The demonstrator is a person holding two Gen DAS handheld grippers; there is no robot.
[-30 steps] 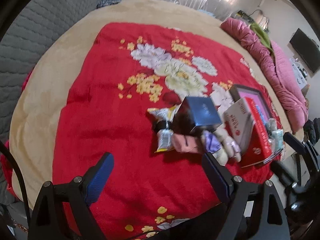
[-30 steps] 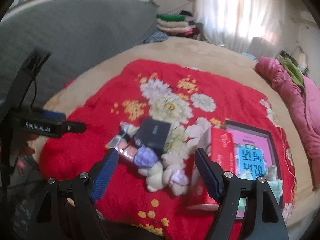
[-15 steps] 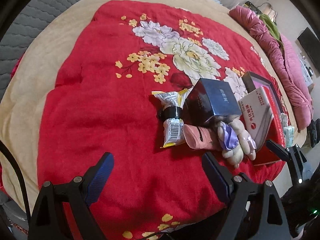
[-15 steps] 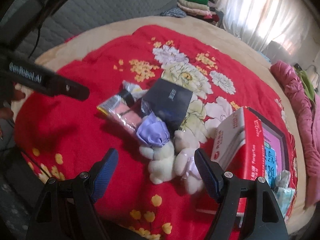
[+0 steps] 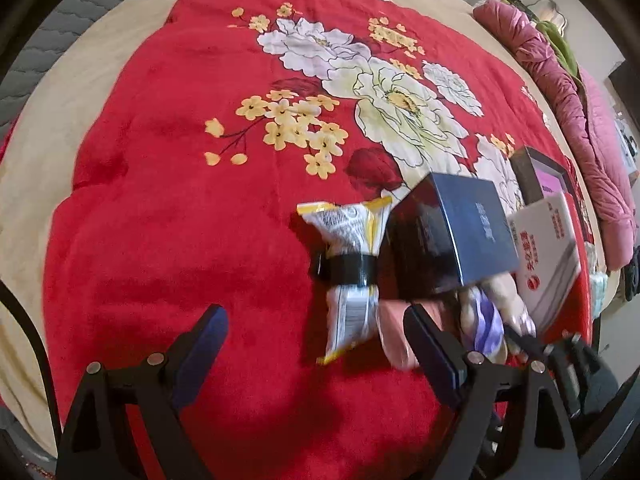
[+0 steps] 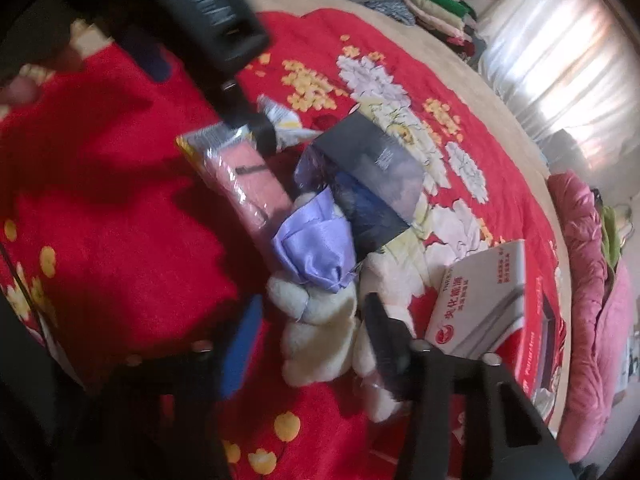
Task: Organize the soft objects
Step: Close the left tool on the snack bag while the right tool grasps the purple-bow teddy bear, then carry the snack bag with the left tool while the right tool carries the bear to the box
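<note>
A white plush toy [image 6: 320, 320] with a lilac satin bow [image 6: 316, 248] lies in a pile on the red flowered blanket [image 5: 180, 200]. My right gripper [image 6: 312, 320] is low over it and its jaws are closing, with the plush body between them and a sliver of gap at the blue left pad [image 6: 244, 336]. Beside the toy lie a pink wrapped pack [image 6: 248, 180], a clipped snack packet [image 5: 352, 264] and a dark blue box [image 5: 460, 232]. My left gripper [image 5: 316, 332] stands open, with the packet's lower end between its fingertips, untouched.
A red and white carton [image 6: 484, 300] leans right of the plush, over a dark-framed pink book [image 5: 540, 176]. A pink quilt [image 5: 580, 120] runs along the bed's right edge. Folded clothes [image 6: 436, 8] are stacked at the back. The left tool's black body [image 6: 216, 16] crosses the right view.
Both grippers have come down and closer to the pile. The right one has rolled and its jaws have narrowed around the plush toy. The left one's jaws are as wide as before.
</note>
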